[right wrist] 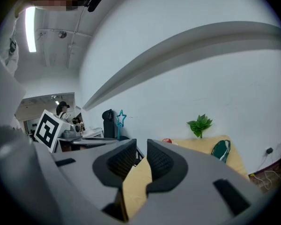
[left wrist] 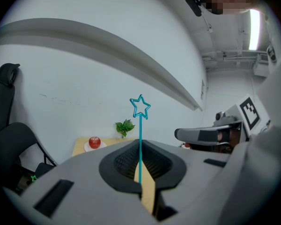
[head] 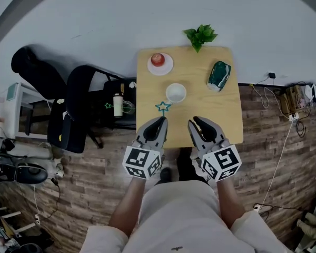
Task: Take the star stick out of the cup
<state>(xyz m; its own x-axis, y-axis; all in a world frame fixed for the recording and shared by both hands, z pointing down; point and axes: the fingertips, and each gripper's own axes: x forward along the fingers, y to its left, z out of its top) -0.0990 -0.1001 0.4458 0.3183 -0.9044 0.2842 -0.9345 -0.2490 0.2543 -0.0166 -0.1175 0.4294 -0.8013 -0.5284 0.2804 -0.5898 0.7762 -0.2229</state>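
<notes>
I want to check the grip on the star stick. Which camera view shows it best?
The left gripper view: the star stick shows large, clamped between the left hand-held gripper's jaws. The head view shows only its small star; the right gripper view shows the stick tiny, at left.

No text or numbers can be read; only square coded markers (head: 139, 159) sit on the left gripper (head: 160, 121) and right gripper (head: 195, 122).

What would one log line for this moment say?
stick: out of cup | left gripper: shut on stick | right gripper: open, empty
</notes>
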